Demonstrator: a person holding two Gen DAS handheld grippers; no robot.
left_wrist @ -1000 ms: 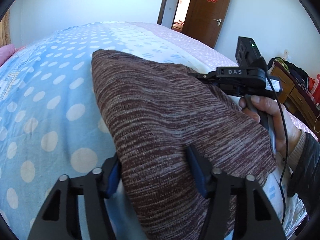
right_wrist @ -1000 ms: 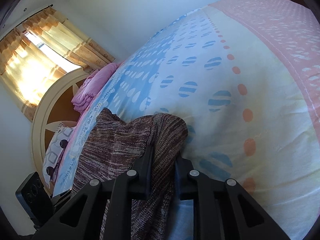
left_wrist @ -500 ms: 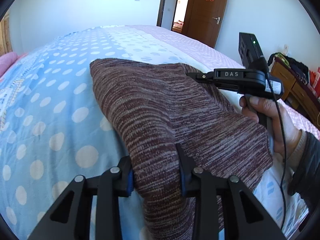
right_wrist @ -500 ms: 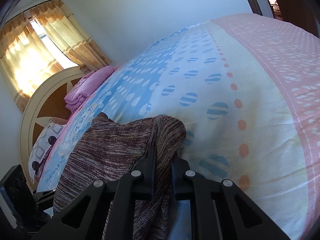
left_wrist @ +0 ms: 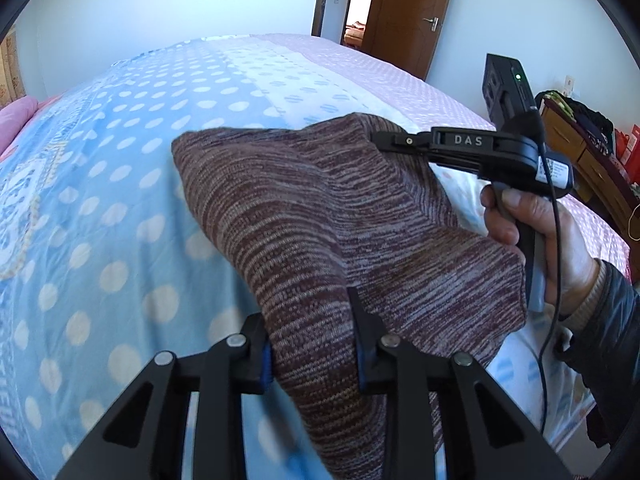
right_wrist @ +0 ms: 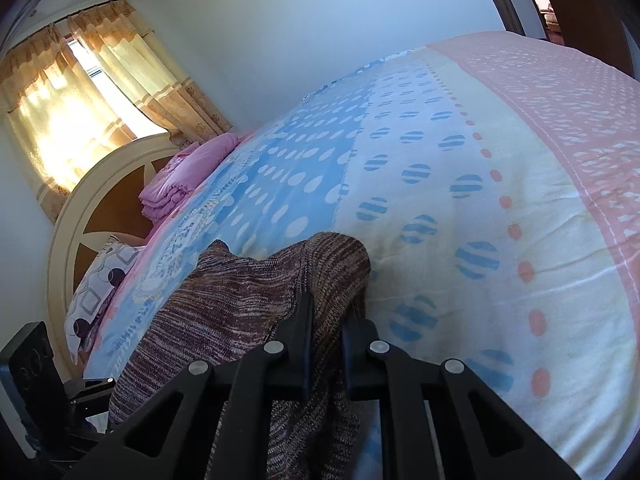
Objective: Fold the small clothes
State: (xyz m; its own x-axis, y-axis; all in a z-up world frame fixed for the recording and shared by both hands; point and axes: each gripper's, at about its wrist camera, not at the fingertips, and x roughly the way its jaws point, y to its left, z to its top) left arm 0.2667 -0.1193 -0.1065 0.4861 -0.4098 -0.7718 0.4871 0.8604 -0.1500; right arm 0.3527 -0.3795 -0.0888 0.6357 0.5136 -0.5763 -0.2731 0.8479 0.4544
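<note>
A brown striped knit garment [left_wrist: 320, 232] is held up over the bed, sagging between both grippers. My left gripper [left_wrist: 312, 344] is shut on its near edge, the cloth bunched between the blue-padded fingers. My right gripper [right_wrist: 326, 320] is shut on another edge of the garment [right_wrist: 224, 312]. It shows from the side in the left wrist view [left_wrist: 384, 140], clamped on the garment's far corner, with the hand on its handle. The part of the garment hanging below the grippers is hidden.
The bed [left_wrist: 100, 200] carries a blue polka-dot, cream and pink cover [right_wrist: 500, 200]. A folded pink blanket [right_wrist: 180, 184] and a patterned pillow [right_wrist: 100, 280] lie by the round headboard. A brown door [left_wrist: 412, 12] and a wooden dresser [left_wrist: 592, 160] stand beyond the bed.
My left gripper has closed on the garment's near edge. Both grippers have lifted it, so the cloth has drawn together and risen off the bed.
</note>
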